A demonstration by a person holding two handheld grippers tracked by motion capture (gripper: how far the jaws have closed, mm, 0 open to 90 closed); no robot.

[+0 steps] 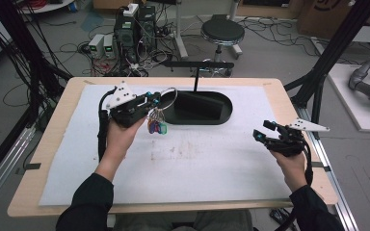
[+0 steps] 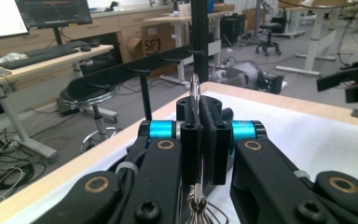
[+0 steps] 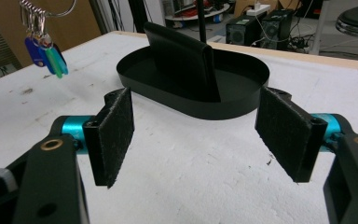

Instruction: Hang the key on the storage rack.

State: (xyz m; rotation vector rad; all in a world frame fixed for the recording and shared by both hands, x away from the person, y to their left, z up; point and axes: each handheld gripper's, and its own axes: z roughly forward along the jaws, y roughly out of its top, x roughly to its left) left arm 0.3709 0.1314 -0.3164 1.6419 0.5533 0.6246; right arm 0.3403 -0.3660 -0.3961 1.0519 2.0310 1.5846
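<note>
Our left claw is clamped tight on a key ring — its coloured tags dangle above the worktop, just beside the black tray. Our right claw gapes wide, holding nothing — well apart from both.

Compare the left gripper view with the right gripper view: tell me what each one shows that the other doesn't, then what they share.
Left gripper view: its own pads shut on the thin metal key ring, a monitor and a keyboard on a desk, and a round stool.

Right gripper view: its own pads standing wide apart with nothing between them, the black oval tray with an upright block in it, and coloured key tags hanging from the ring.

Both: the white table cover and the wooden table edge.
</note>
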